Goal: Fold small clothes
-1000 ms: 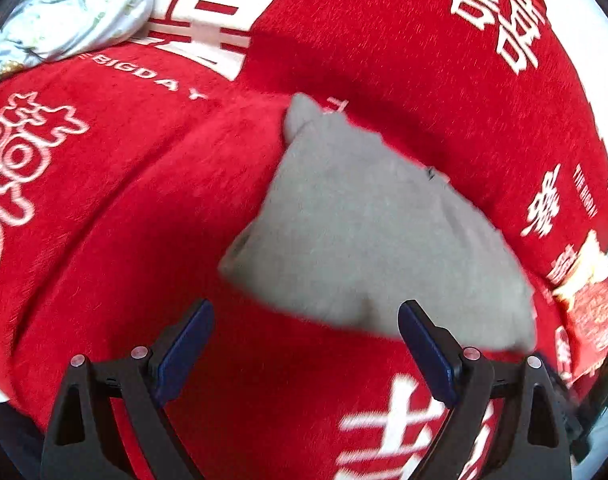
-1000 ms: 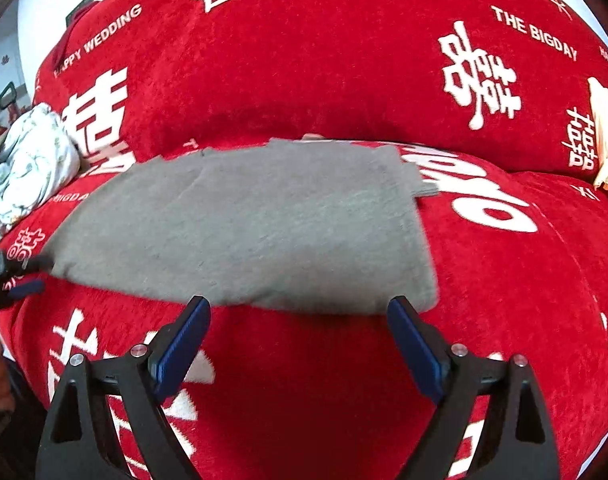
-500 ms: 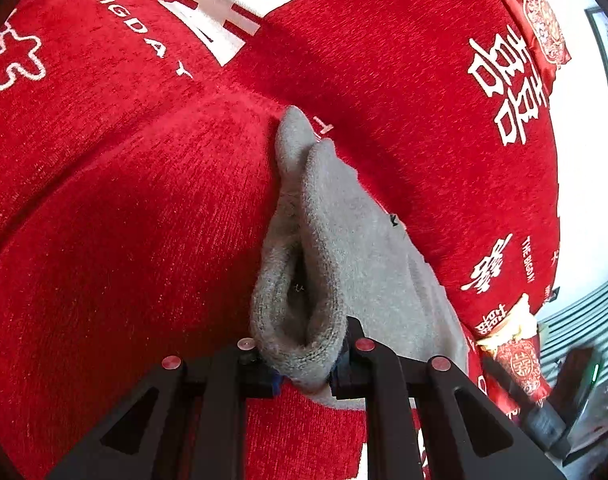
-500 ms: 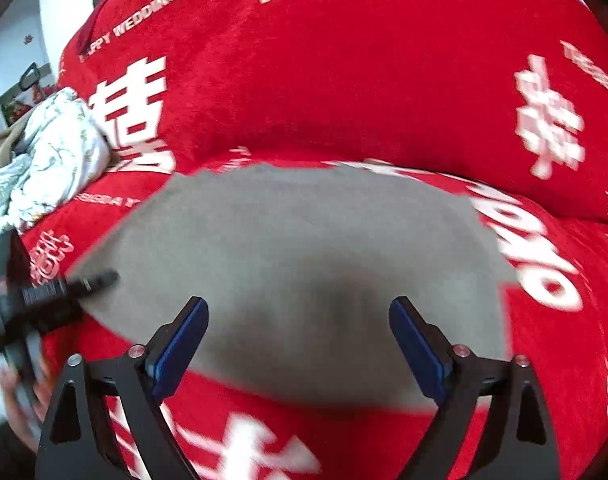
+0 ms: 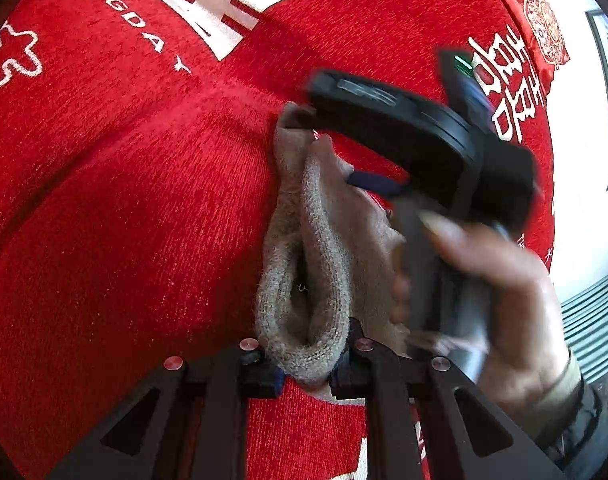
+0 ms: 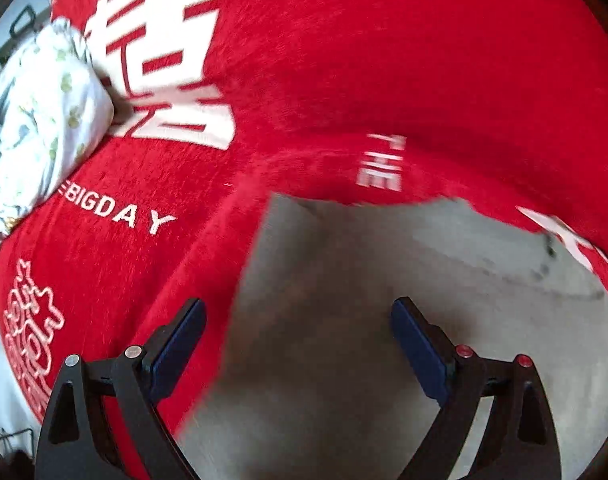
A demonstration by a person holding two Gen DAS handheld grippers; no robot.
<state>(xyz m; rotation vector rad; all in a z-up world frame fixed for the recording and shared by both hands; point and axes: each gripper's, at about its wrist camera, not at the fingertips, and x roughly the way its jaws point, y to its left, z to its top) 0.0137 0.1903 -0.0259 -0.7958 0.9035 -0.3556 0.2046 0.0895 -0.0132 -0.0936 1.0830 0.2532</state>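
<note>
My left gripper [image 5: 305,364] jaws pinch the grey garment's [image 5: 327,240] rolled edge, frame bottom centre. Right gripper [image 6: 298,344], jaws wide, has swung over its upper-left corner; red cover [image 6: 343,60] open beyond.

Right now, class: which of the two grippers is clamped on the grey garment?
The left gripper: its jaws pinch a bunched edge of the grey garment. The right gripper hovers over it, jaws spread wide.

right gripper [image 6: 298,350] agape | over grey garment [image 6: 383,300] | red blanket [image 6: 343,60]
</note>
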